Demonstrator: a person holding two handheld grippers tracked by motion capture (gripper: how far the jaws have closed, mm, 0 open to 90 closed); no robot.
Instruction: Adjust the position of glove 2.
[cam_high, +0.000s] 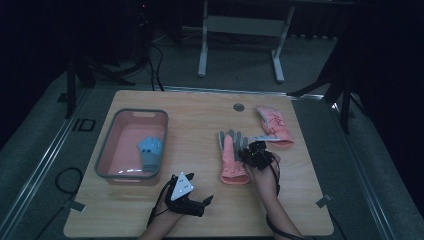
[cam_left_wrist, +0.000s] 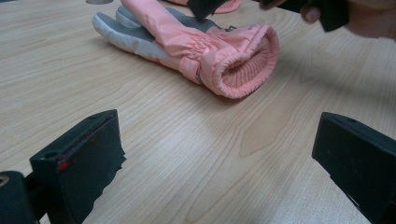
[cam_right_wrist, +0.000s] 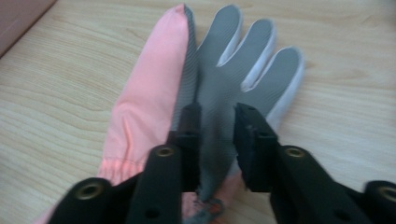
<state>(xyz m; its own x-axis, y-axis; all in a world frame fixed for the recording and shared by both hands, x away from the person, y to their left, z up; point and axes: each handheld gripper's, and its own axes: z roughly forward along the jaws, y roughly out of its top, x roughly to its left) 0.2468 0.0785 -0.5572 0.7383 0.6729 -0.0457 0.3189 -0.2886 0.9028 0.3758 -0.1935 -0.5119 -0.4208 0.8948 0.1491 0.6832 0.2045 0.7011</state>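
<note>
Looking down from the high view: wooden table, pink bin at left with a blue glove lying inside. A pink and grey glove lies flat near the table middle, fingers pointing away from the person, cuff toward them. A second pink glove lies further back to the right, apart from the first. Right gripper sits at the near glove's right edge, touching it. Left gripper is low near the front edge, between bin and glove, over bare wood, grey plate on top.

Left gripper view: jaws wide apart, nothing between them, bare wood underneath. The pink and grey glove lies ahead on its side, ribbed cuff opening facing the camera. The person's right hand is at top right.

Right gripper view: right gripper has its jaws narrowed on a raised fold of grey palm fabric of the glove, gap small, cloth pinched between them. Grey fingers spread ahead, pink side to the left, rest of the glove flat on the table.
</note>
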